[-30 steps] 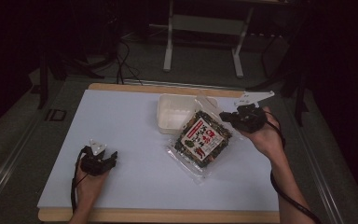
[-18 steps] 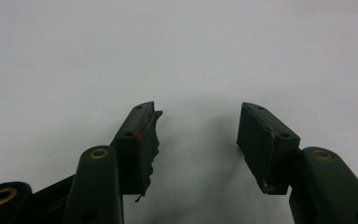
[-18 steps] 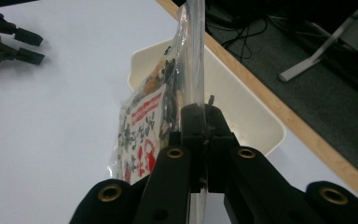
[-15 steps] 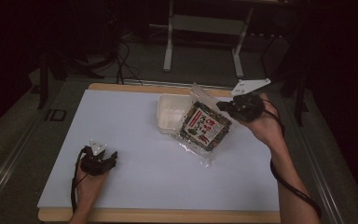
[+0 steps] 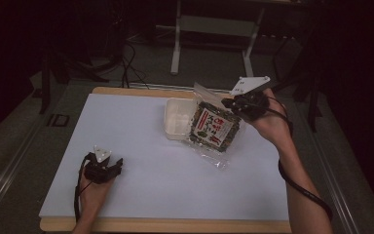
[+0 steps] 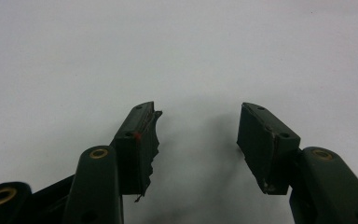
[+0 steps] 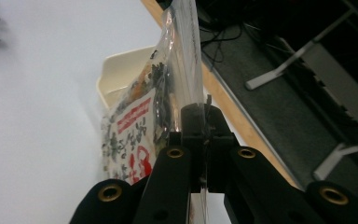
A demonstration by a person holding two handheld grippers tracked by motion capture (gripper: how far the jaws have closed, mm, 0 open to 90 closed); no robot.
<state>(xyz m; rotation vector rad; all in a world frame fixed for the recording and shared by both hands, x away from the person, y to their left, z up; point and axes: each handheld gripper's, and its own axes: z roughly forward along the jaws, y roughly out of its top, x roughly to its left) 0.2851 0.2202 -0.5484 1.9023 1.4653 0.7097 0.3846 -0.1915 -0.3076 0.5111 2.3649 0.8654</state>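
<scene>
Lifting the snack bag (image 5: pixel 214 129) in closed right gripper (image 5: pixel 230 103) jaws near the counter's far edge, left gripper (image 6: pixel 198 133) open, probably next lowering into the white tray (image 5: pixel 177 118).

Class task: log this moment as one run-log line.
right gripper: shut on snack bag, lifted, tilted | left gripper: open, empty, on table | container: behind bag

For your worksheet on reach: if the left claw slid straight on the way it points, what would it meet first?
Probably nothing: the left claw, jaws apart, faces bare white table as far as its view shows.
</scene>
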